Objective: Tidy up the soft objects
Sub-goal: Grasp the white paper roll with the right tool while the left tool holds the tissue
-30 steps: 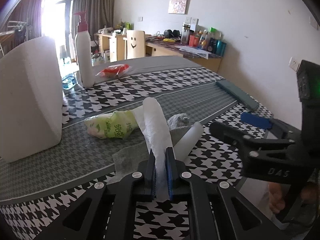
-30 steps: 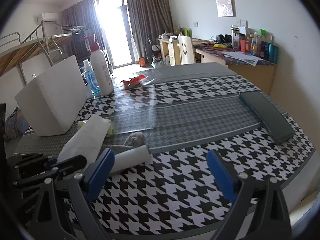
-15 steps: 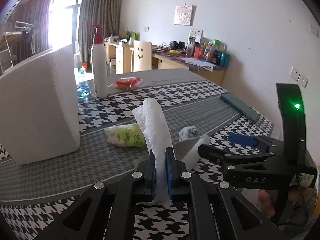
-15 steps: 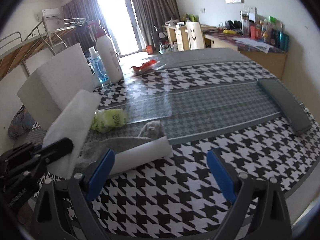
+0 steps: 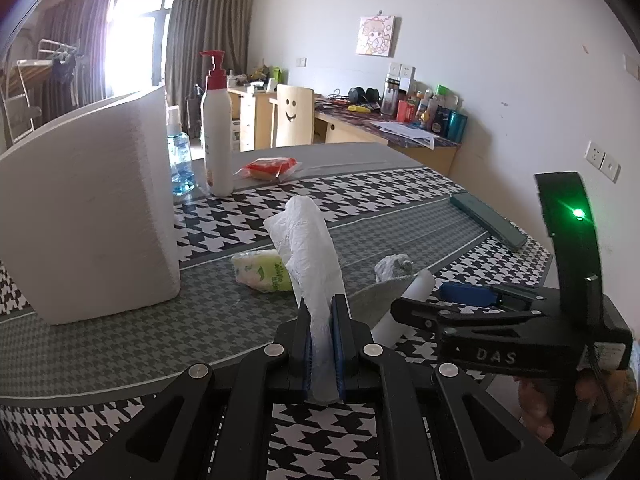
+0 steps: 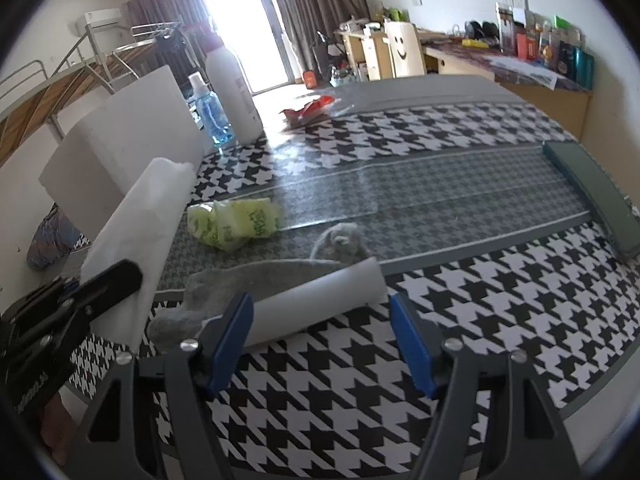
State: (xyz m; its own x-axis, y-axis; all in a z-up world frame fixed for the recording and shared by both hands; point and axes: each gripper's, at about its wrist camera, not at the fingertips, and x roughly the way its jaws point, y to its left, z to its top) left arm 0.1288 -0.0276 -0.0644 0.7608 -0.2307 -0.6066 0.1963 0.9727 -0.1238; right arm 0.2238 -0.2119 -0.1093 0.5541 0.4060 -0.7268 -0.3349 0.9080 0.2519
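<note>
Through my left wrist camera, my left claw (image 5: pixel 321 346) was clamped tight on a rolled white towel (image 5: pixel 310 248), which stuck up toward twelve o'clock above the houndstooth table (image 5: pixel 380 196). A green tissue pack (image 5: pixel 262 270) lay just behind it at eleven o'clock, the big white foam block (image 5: pixel 88 208) at nine. My right claw (image 5: pixel 460 294) sat at three o'clock, beside a white roll (image 5: pixel 404 304) on a grey cloth (image 5: pixel 374 298).

Through my right wrist camera, my right claw (image 6: pixel 322 342) had just been closing, its blue pads (image 6: pixel 232 340) standing apart around the white roll (image 6: pixel 316 300) without squeezing it. The grey cloth (image 6: pixel 256 280) lay under the roll at eleven o'clock, and the towel (image 6: pixel 140 236) leaned at ten.
</note>
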